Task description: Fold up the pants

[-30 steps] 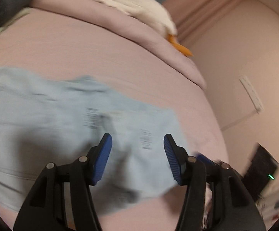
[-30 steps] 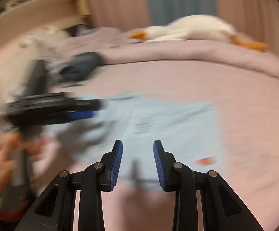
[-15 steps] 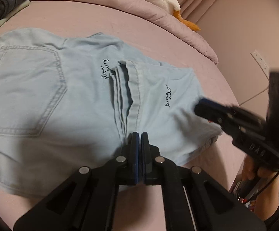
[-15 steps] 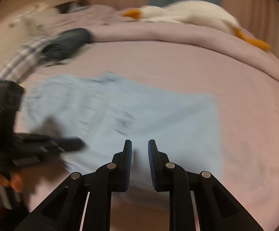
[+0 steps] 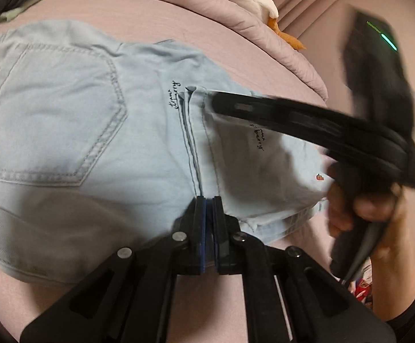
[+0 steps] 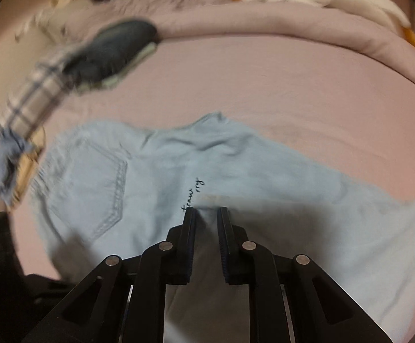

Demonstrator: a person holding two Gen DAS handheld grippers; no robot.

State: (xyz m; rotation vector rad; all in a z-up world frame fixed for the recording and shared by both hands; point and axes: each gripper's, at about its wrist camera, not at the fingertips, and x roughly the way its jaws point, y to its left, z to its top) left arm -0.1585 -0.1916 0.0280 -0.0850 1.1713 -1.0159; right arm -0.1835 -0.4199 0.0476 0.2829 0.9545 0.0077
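While the left gripper [image 5: 208, 200] stays clamped on the near hem edge, the right gripper [image 6: 206, 211] has swung in over the pants [image 5: 98, 131], jaws slightly apart astride the hem stack, not yet pinching. Judgement: second corner grip pending. Pants lie flat on the pink bed [image 6: 264, 85], long axis 9-to-3, waistband toward 9.

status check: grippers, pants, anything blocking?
Left gripper shut on pants at near hem edge. Right gripper part open, straddling far end of same hem. Nothing blocking on the bed.
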